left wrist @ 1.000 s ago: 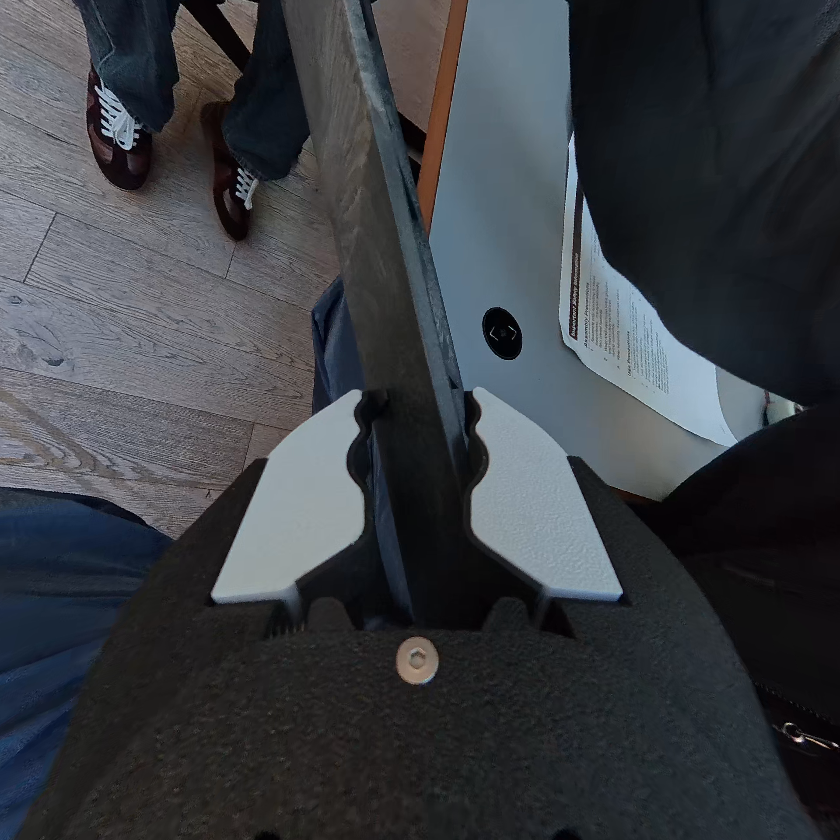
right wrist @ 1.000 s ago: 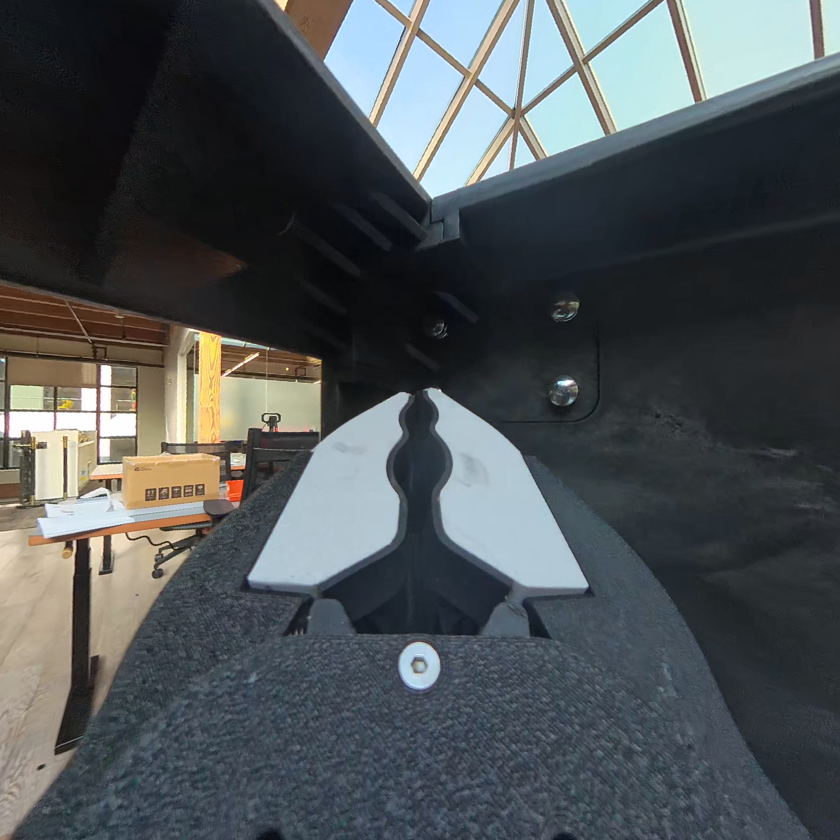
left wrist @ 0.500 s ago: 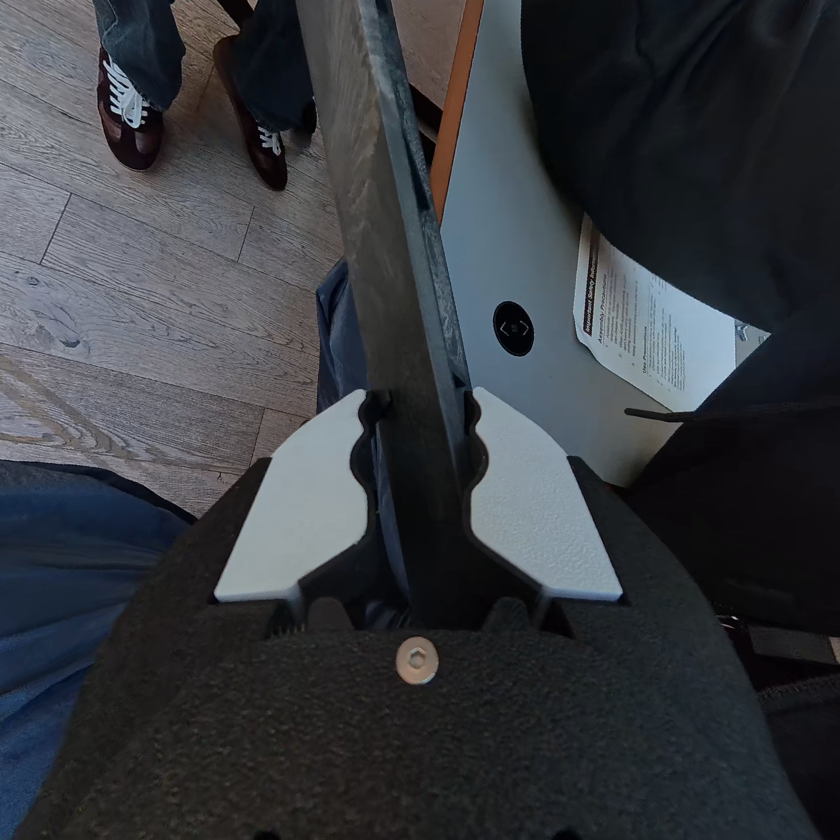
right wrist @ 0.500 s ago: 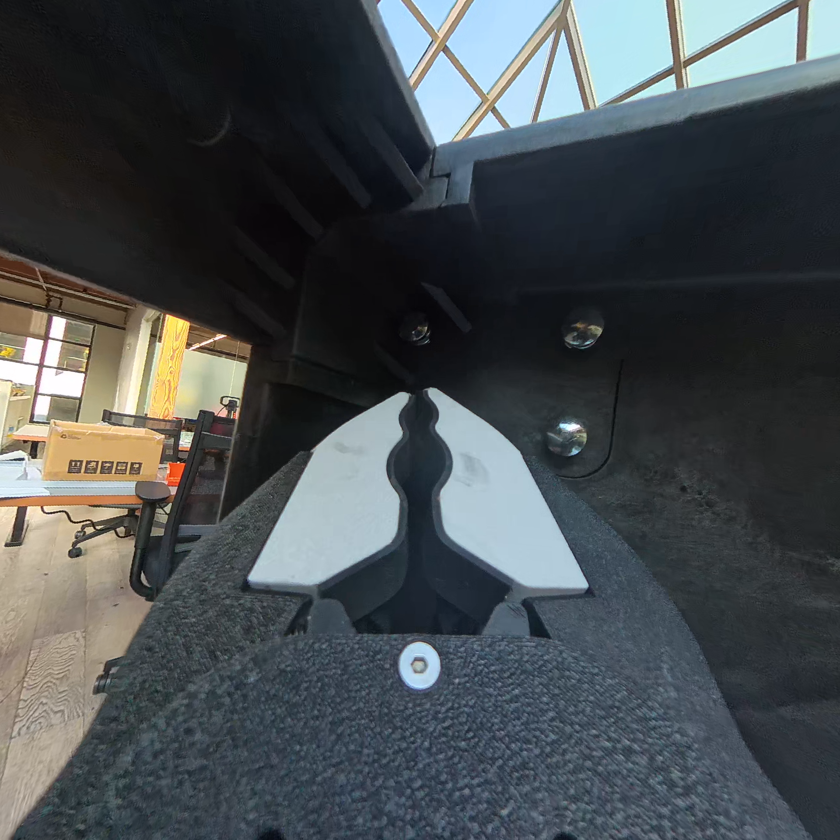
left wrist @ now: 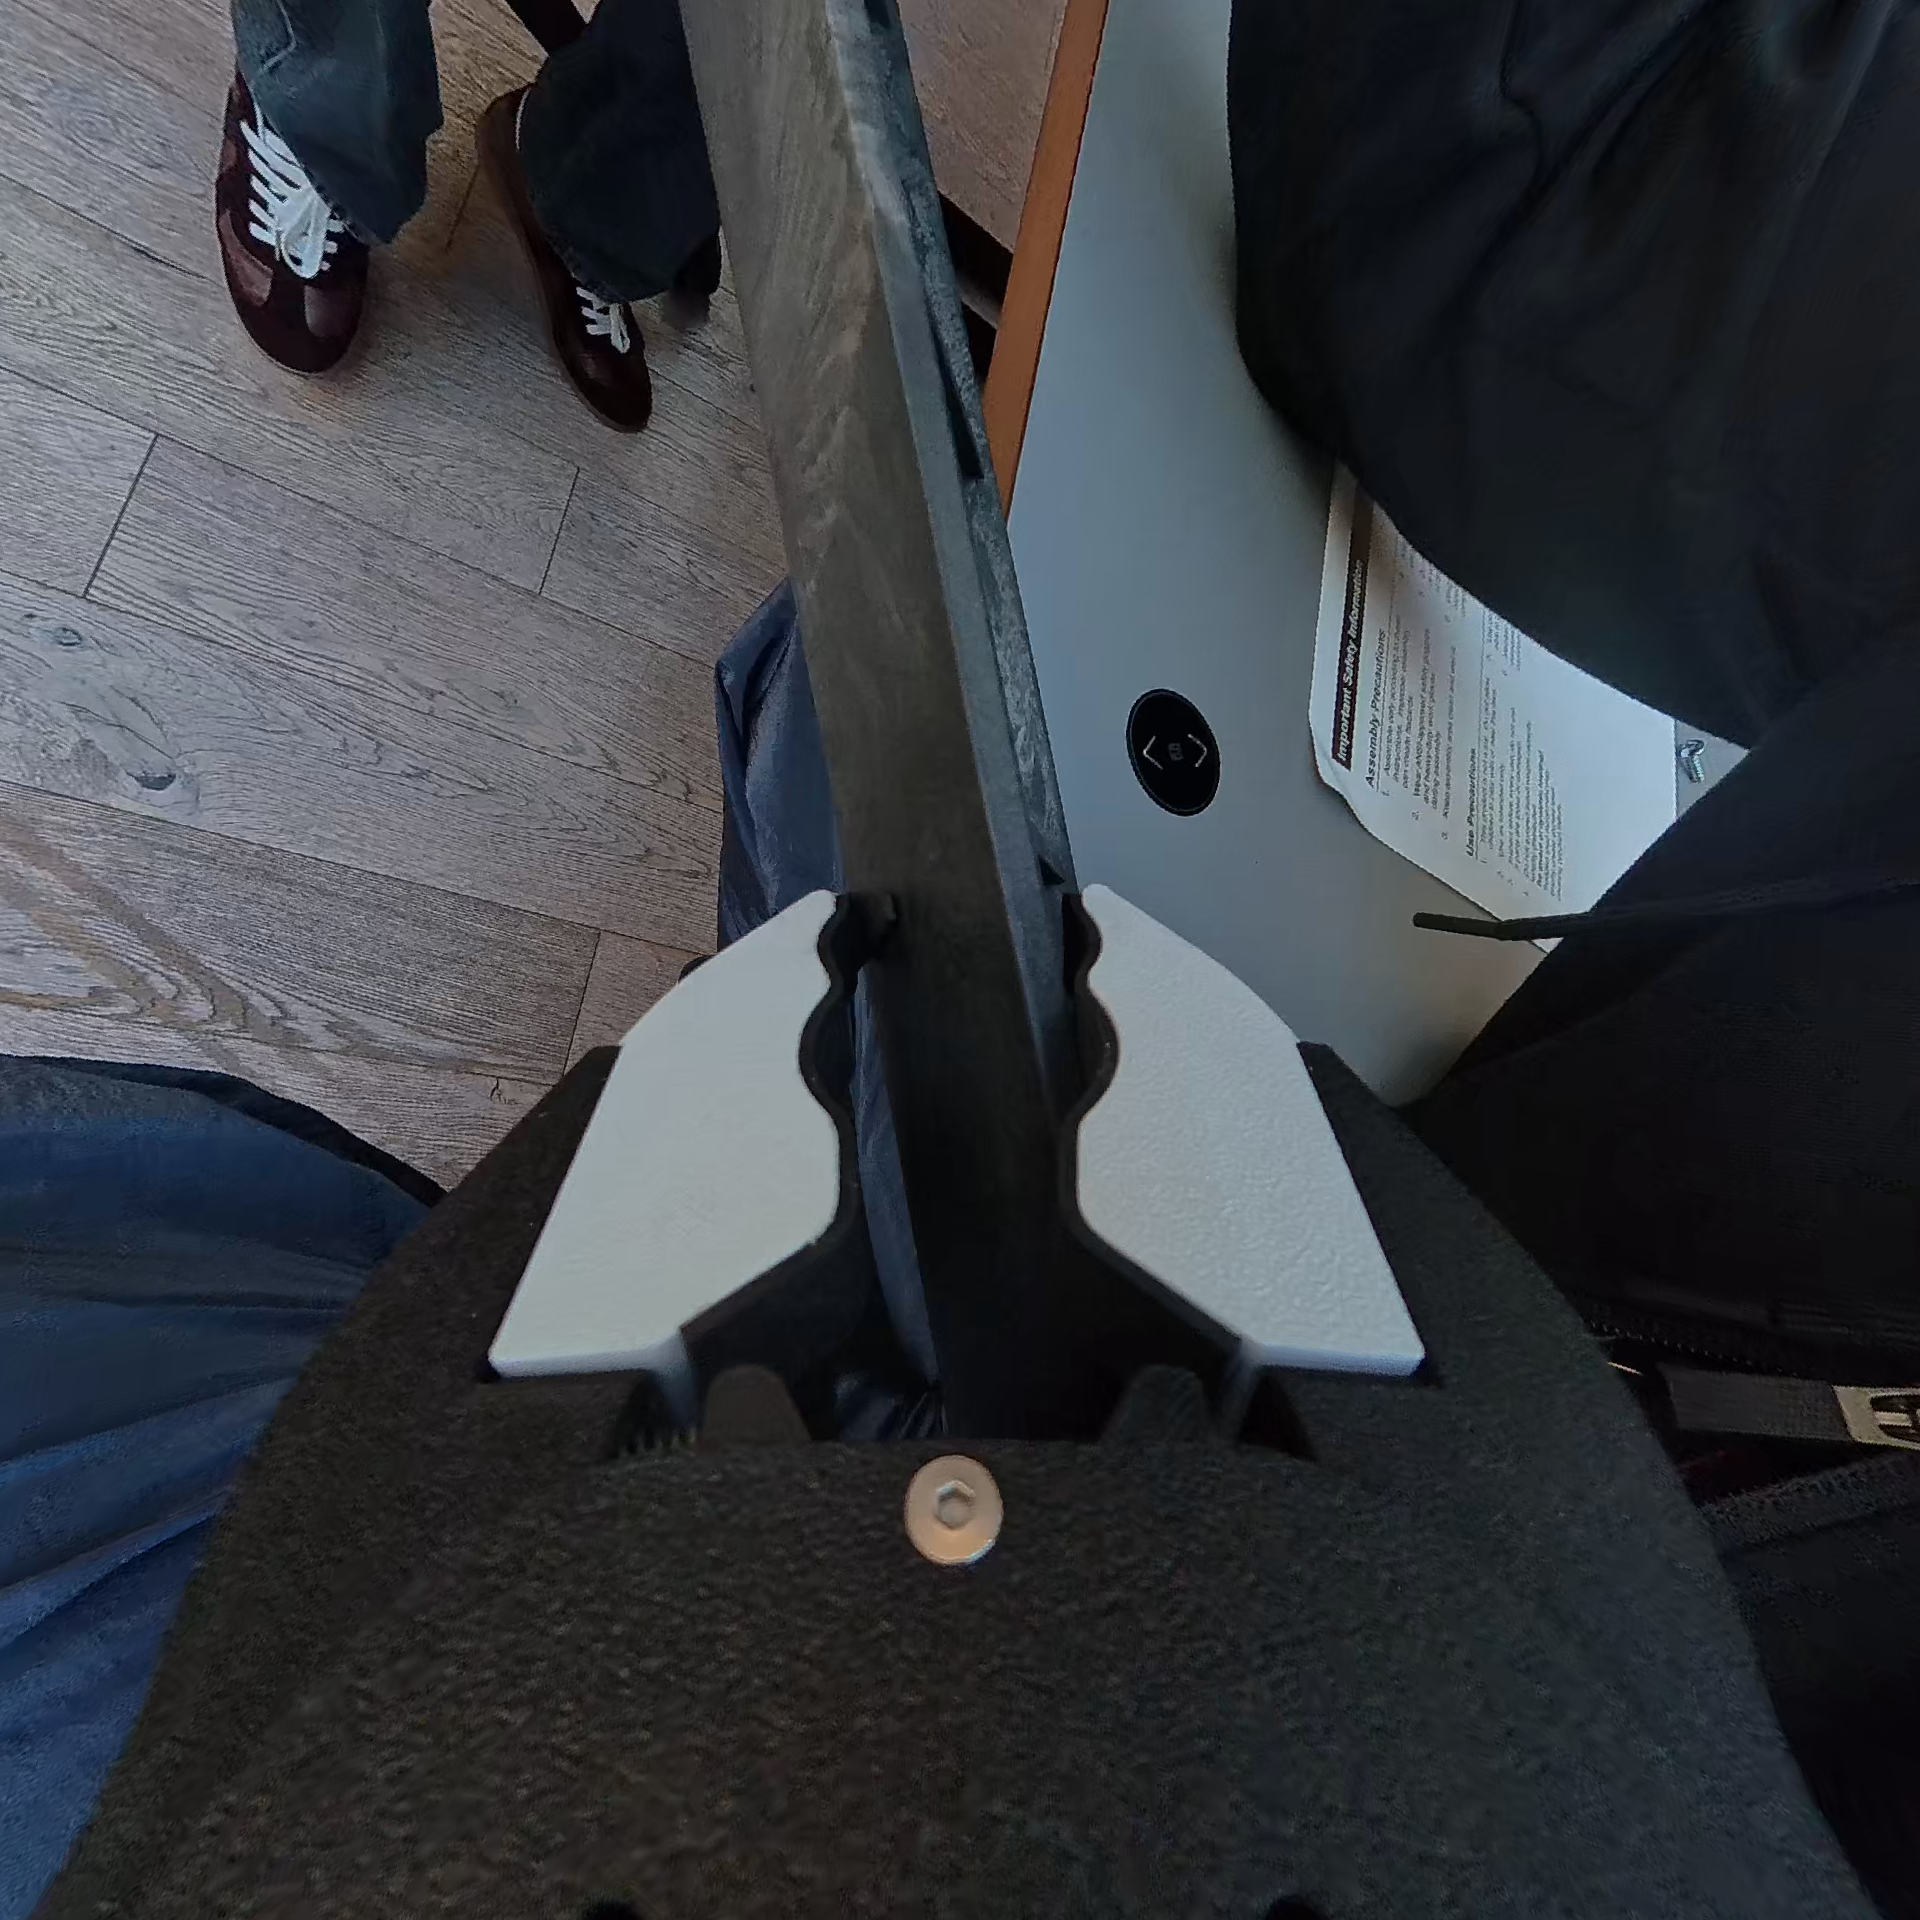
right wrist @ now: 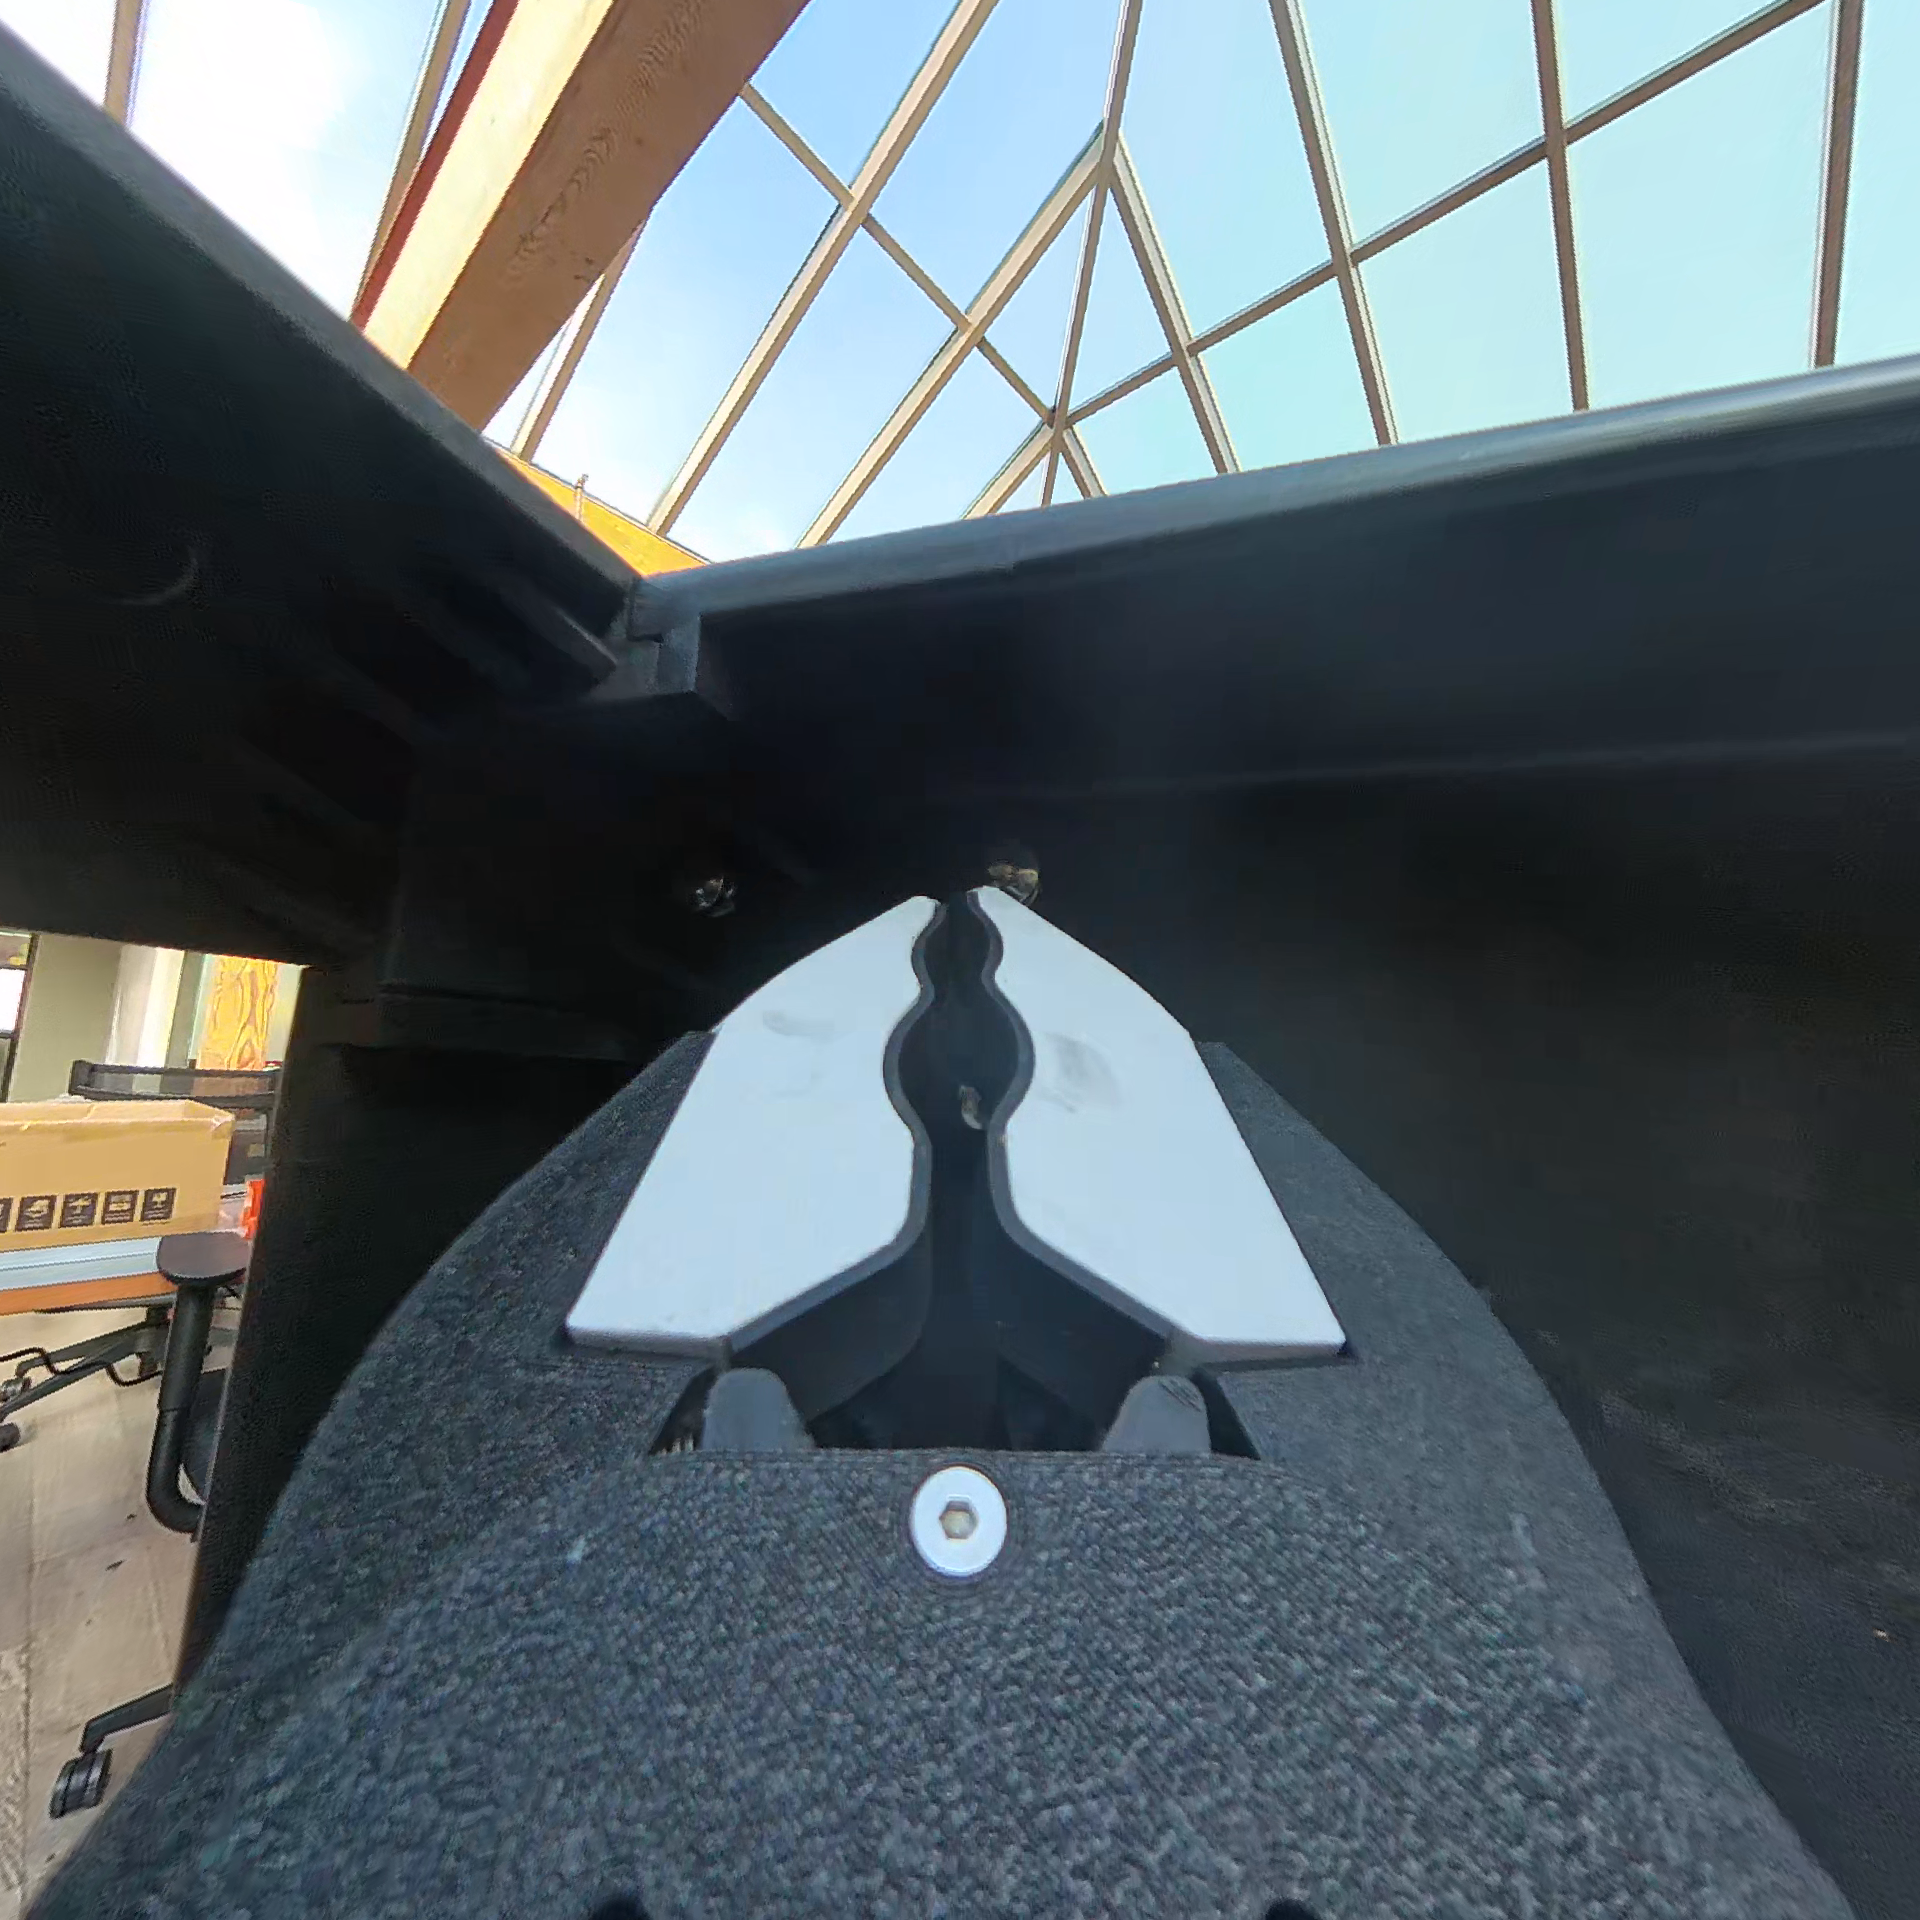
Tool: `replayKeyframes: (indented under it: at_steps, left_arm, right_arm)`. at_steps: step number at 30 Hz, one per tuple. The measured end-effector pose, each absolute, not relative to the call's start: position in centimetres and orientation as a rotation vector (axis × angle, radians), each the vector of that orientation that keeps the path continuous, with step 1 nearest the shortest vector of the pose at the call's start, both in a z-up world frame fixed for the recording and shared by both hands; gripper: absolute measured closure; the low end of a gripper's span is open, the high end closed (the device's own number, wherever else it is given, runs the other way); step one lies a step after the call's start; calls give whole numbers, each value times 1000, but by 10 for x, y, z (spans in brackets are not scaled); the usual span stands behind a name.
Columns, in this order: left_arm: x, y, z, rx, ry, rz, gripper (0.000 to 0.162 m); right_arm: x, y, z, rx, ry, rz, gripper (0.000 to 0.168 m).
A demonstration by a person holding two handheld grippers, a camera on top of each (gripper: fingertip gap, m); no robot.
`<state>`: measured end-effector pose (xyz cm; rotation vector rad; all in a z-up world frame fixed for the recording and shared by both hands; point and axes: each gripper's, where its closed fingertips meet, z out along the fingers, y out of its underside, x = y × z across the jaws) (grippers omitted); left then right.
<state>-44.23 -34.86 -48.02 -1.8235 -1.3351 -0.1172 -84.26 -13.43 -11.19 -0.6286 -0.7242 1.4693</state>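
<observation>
A dark panel (left wrist: 883, 644) is clamped edge-on by the left tool (left wrist: 961, 914), above wood floor (left wrist: 312, 665) and beside a grey tabletop (left wrist: 1174, 540) bearing a paper (left wrist: 1455, 748); the right tool (right wrist: 958, 906) is nearly closed, empty, tips at a bolt (right wrist: 1013, 868) on a black frame (right wrist: 1455, 831).

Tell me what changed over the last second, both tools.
The right tool closed in on the black panel's corner joint; its shut tips now sit at a screw head there. In the left view, the white desk and paper sheet slid right and down, and the shoes moved right. The left tool stays clamped on the dark board.
</observation>
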Motion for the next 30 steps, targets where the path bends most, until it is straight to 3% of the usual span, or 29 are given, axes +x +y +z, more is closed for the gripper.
replayKeyframes:
  at_steps: [12,30]
  left_arm:
    - [-443,-348,-480,-1817,-1335,-121,123]
    - [-443,-348,-480,-1814,-1336,-117,123]
  right_arm:
    - [-847,-142,-149,-524,-613,1384,168]
    - [-845,-134,-136,-608,-634,1440,168]
